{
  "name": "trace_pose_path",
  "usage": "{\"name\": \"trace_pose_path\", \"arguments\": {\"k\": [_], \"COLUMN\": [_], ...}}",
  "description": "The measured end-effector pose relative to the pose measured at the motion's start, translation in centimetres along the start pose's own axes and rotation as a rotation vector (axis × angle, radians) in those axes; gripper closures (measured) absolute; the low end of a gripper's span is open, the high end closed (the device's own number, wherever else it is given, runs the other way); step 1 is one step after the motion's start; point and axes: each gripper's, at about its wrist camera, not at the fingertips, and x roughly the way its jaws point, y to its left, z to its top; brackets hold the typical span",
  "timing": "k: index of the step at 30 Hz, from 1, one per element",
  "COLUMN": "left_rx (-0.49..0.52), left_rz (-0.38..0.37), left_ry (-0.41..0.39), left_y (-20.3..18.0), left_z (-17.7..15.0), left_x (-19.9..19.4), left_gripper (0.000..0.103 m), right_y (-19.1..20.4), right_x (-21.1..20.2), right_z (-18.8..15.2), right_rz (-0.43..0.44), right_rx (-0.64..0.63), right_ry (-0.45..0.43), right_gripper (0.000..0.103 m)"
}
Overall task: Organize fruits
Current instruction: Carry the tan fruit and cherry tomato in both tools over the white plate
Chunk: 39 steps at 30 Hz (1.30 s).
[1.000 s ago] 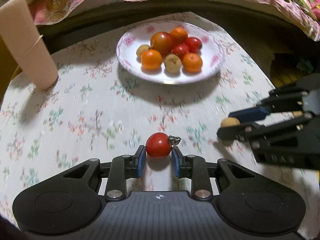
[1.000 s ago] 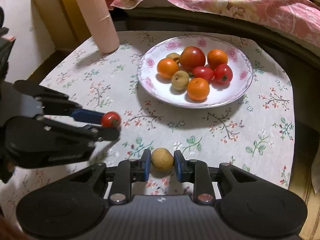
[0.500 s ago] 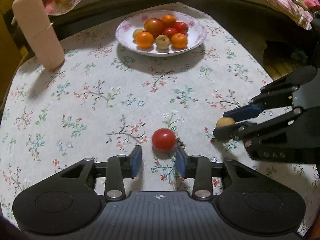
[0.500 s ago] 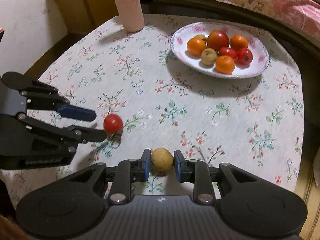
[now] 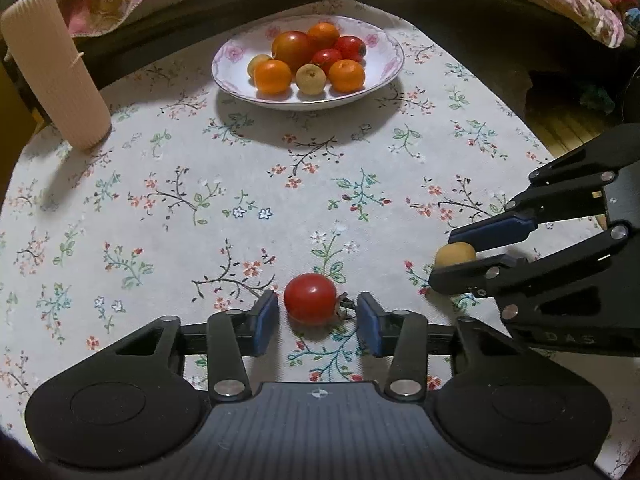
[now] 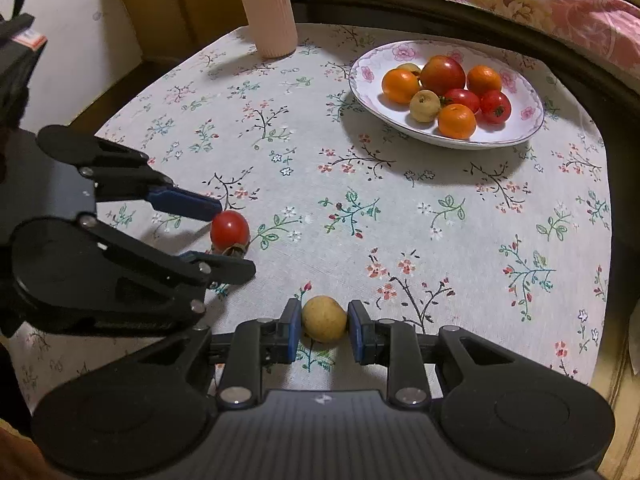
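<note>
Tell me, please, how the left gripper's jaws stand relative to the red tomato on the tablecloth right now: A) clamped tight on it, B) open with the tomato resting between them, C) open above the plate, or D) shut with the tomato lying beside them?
B: in the left wrist view the left gripper has its jaws apart, with a gap showing on each side of the red tomato, which sits on the tablecloth.

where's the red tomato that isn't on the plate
The red tomato sits on the floral tablecloth between the open left gripper's fingers, near the table's front edge, left of the tan fruit.
</note>
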Motion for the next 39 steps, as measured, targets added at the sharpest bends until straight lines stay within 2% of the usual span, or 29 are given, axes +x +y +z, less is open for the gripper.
{"name": "trace_pose_path", "arguments": {"k": [6, 14, 27, 39], "left_rx": [-0.002, -0.018, -0.066, -0.094], "left_rz": [-0.015, -0.028, -0.016, 0.001], "left_ry": [0.007, -0.032, -0.103, -0.164], "left_y": [-0.2, -0.2, 0.8, 1.6], "left_z": [0.1, 1.5, 5.2, 9.7], "left_x": [-0.3, -1.1, -1.5, -1.0], "left_gripper": [0.058, 0.058, 0.058, 0.059], "right_y": [0.1, -0.5, -2.4, -4.9], "right_x": [0.0, -0.9, -2.2, -2.7], "right_z": [0.0, 0.6, 3.2, 6.2], "right_rz": [-0.005, 0.003, -0.003, -0.063], "right_rx": [0.001, 0.040, 0.100, 0.137], "right_ry": [0.002, -0.037, -0.114, -0.180], "right_gripper": [0.076, 0.077, 0.077, 0.077]}}
